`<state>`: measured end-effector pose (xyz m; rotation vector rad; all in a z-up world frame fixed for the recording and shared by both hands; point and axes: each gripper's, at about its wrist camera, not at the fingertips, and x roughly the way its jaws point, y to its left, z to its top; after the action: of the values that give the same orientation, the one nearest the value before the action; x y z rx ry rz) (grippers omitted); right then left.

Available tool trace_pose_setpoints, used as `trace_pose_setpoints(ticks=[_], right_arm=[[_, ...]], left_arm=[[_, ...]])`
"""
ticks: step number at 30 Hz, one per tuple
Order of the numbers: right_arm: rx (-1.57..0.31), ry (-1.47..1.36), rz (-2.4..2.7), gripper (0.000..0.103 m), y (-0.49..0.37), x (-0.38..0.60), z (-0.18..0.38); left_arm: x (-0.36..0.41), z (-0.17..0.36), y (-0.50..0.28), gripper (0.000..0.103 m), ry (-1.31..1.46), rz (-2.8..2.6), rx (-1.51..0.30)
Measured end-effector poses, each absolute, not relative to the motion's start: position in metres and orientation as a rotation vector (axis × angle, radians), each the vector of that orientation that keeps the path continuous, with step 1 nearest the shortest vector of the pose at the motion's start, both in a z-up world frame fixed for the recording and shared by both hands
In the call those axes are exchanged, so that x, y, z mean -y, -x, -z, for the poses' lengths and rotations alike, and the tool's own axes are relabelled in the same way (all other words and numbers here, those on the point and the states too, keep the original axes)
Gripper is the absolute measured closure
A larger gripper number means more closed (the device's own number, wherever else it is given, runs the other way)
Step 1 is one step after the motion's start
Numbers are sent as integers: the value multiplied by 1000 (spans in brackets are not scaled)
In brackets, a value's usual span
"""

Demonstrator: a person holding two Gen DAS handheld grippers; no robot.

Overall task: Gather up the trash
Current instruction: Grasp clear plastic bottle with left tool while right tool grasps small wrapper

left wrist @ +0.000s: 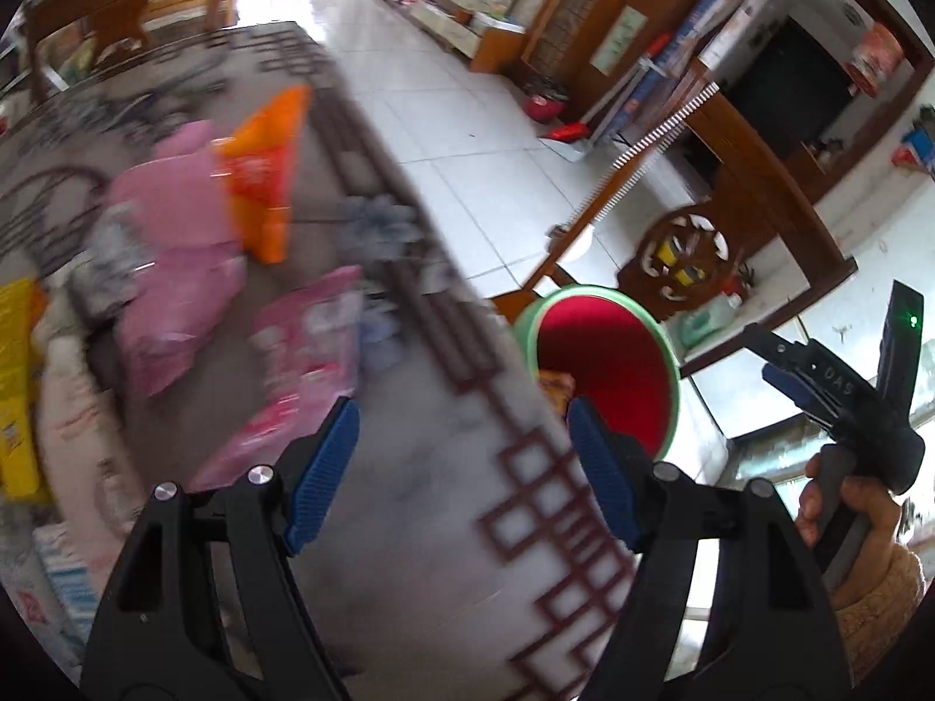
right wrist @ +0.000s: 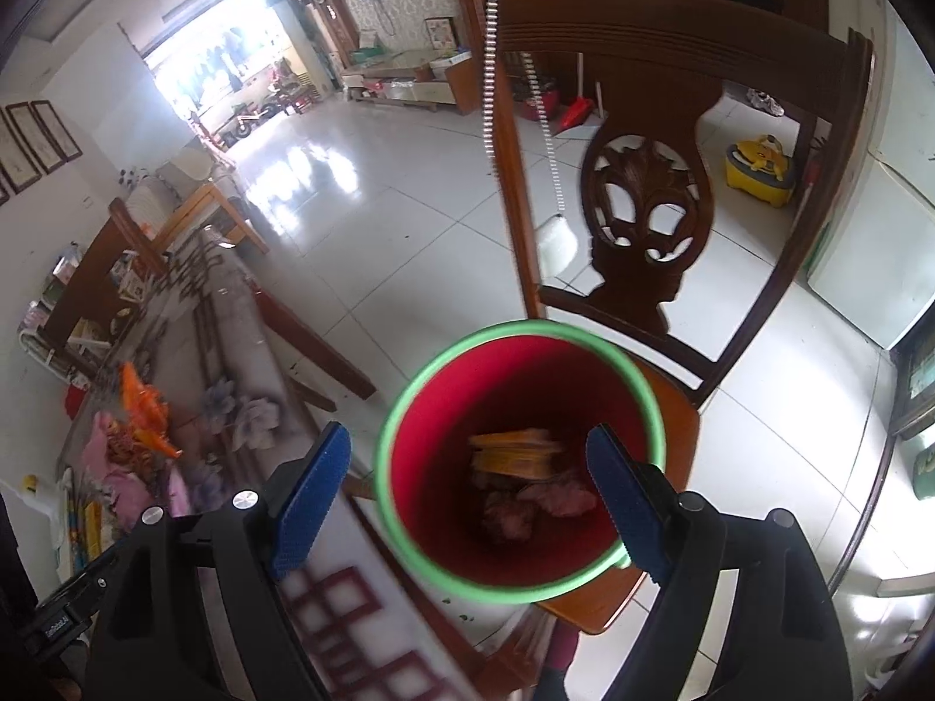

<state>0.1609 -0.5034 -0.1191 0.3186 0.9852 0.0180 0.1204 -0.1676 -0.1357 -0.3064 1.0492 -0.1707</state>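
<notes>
A red bin with a green rim (right wrist: 520, 467) stands on a wooden chair seat beside the table; it holds a yellow packet (right wrist: 514, 453) and pinkish crumpled wrappers (right wrist: 537, 505). My right gripper (right wrist: 467, 496) is open and empty, right above the bin's mouth. My left gripper (left wrist: 461, 467) is open and empty over the table's near edge. Ahead of it on the table lie an orange snack bag (left wrist: 266, 169), pink bags (left wrist: 175, 245) and a pink wrapper (left wrist: 298, 362). The bin (left wrist: 602, 374) shows past the table edge in the left wrist view, with the right gripper (left wrist: 777, 362) held at far right.
The patterned tablecloth (left wrist: 467, 526) covers the table. A carved wooden chair (right wrist: 648, 187) bears the bin. Yellow and white packages (left wrist: 23, 385) lie at the table's left. White tiled floor (right wrist: 409, 222) stretches beyond. A yellow toy (right wrist: 759, 166) sits on the floor behind the chair.
</notes>
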Motion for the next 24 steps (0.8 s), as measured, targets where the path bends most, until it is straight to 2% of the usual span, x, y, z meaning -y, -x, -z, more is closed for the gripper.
trace_pose_setpoints(ticks=[12,20,24], right_arm=[[-972,-239,-194,23,-126,366,98],[-1024,-148,-378,23,-84,269,105],[-1108,-105,-498,23,-59,225,118]], left_arm=[[36,114,-43,32,321,-6,-972],[-55,144,12,32,343,-179,-1055],[-81,168,25,32,388,-201,-1117]])
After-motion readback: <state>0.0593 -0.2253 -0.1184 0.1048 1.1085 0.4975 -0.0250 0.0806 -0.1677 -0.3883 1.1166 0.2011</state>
